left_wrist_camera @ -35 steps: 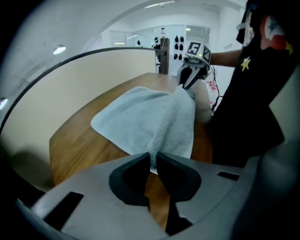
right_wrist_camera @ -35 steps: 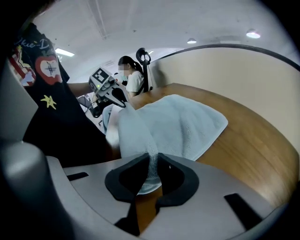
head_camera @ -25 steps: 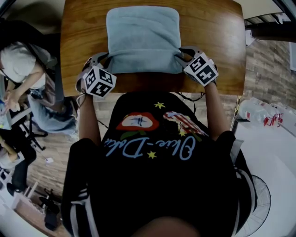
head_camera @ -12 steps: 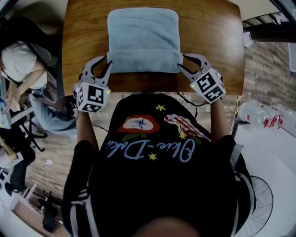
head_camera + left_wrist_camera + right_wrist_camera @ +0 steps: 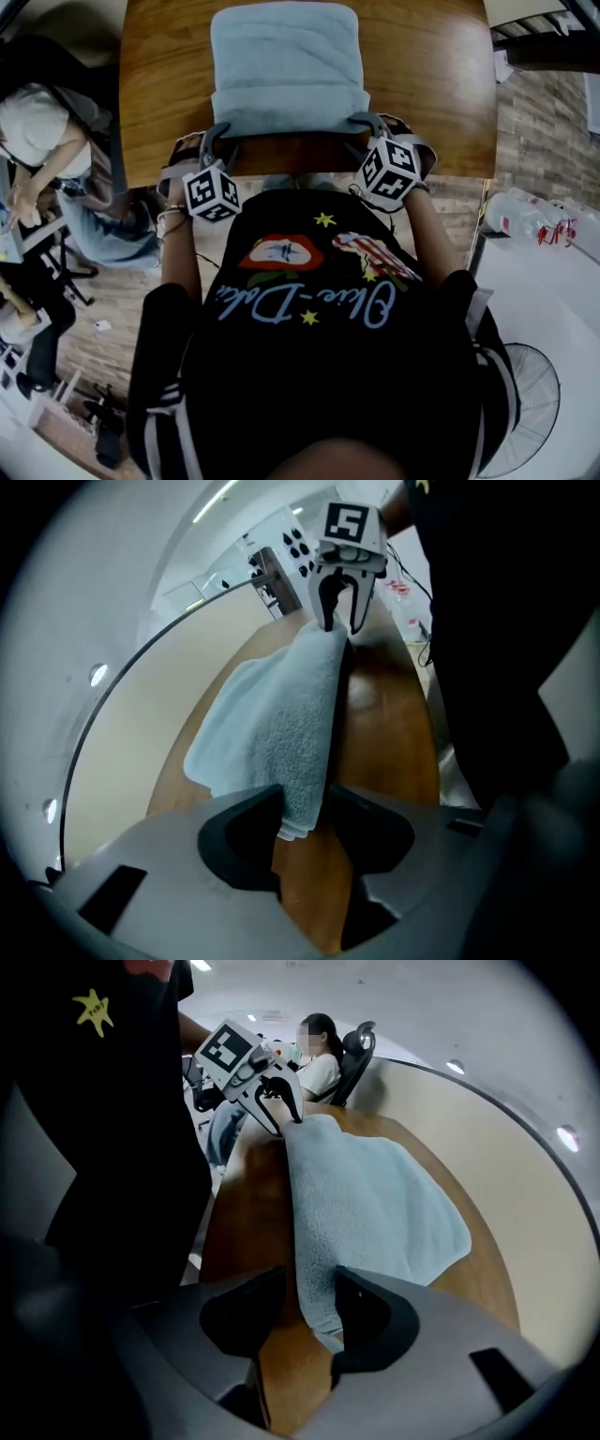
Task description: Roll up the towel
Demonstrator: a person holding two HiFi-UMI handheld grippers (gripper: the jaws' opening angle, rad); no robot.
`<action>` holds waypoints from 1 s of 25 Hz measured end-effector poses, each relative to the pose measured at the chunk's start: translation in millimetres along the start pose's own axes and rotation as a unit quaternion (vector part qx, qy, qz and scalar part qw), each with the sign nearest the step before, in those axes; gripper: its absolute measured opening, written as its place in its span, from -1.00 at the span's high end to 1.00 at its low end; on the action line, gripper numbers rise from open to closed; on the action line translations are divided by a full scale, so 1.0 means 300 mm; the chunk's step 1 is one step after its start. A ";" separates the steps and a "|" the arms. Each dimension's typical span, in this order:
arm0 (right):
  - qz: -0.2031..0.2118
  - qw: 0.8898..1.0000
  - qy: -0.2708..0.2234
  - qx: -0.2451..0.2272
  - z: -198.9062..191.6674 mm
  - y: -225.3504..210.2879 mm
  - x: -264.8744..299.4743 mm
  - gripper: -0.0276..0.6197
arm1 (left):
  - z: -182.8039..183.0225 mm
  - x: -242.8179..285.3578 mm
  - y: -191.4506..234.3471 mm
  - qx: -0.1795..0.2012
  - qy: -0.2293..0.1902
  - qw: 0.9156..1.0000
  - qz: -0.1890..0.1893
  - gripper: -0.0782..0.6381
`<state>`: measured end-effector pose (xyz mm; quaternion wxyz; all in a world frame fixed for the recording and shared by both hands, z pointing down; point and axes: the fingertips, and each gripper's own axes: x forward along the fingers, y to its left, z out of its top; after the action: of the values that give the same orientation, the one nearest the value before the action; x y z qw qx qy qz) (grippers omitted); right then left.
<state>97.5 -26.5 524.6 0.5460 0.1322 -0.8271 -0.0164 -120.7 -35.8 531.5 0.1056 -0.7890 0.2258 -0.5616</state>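
Observation:
A light blue towel (image 5: pixel 286 66) lies on the wooden table (image 5: pixel 422 84), its near edge turned over into a thick fold. My left gripper (image 5: pixel 217 139) is at the fold's left end and my right gripper (image 5: pixel 367 127) at its right end. In the left gripper view the towel's end (image 5: pixel 302 799) sits between my jaws (image 5: pixel 305 808), lying against one pad, with bare wood showing beside the other. The right gripper view shows the same: the towel (image 5: pixel 323 1279) is between the jaws (image 5: pixel 312 1288) but not squeezed. Both pairs of jaws have just been opening.
The table's near edge (image 5: pixel 309 178) runs just behind both grippers, against the person's body. Another person (image 5: pixel 42 131) sits at a desk on the left. Bottles (image 5: pixel 534 225) stand on a white surface at the right, and a fan (image 5: pixel 525 412) is low at the right.
Both grippers swung out to the sides of the towel with wider jaws, then came back in around the ends of its near fold. The towel now lies a little farther up the table.

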 end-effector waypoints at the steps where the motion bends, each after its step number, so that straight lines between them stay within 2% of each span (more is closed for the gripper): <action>1: -0.005 1.000 0.003 -0.004 0.000 -0.008 0.009 0.50 | 0.004 0.010 0.005 0.007 0.003 1.000 0.005 0.36; 3: -0.008 1.000 0.006 -0.007 -0.003 -0.012 0.023 0.50 | 0.005 0.027 0.005 0.036 0.010 0.999 0.016 0.40; 5: -0.004 1.000 0.002 -0.002 -0.006 -0.009 0.024 0.54 | 0.004 0.029 -0.001 0.059 0.012 0.998 0.017 0.52; 6: -0.002 1.000 -0.002 0.002 -0.006 -0.008 0.018 0.69 | 0.006 0.022 -0.002 0.051 0.008 0.999 0.013 0.55; 8: 0.006 1.000 -0.011 0.010 -0.007 -0.004 -0.004 0.77 | 0.011 -0.003 -0.006 0.021 -0.004 1.000 -0.005 0.60; 9: 0.013 1.000 -0.013 0.012 -0.007 0.004 -0.016 0.78 | 0.009 -0.017 -0.015 0.015 -0.008 1.000 -0.016 0.61; 13: 0.060 0.998 -0.021 0.022 -0.008 0.082 -0.066 0.80 | 0.001 -0.076 -0.091 0.028 -0.018 0.997 -0.065 0.61; 16: 0.111 0.992 -0.028 0.046 -0.007 0.152 -0.109 0.82 | 0.003 -0.130 -0.141 -0.004 -0.030 0.993 -0.118 0.61; 19: 0.155 0.985 -0.036 0.071 0.005 0.201 -0.150 0.82 | 0.000 -0.184 -0.177 -0.021 -0.032 0.986 -0.162 0.61; 22: 0.174 0.979 -0.046 0.091 0.019 0.195 -0.179 0.82 | 0.006 -0.212 -0.161 -0.039 -0.034 0.983 -0.176 0.61; 25: 0.171 0.978 -0.052 0.104 0.033 0.141 -0.196 0.82 | 0.018 -0.213 -0.116 -0.064 -0.036 0.980 -0.185 0.61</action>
<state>101.9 27.1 474.9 0.4800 0.0443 -0.8621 0.1566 -124.3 24.5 490.6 -0.0430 -0.8419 0.1077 -0.5271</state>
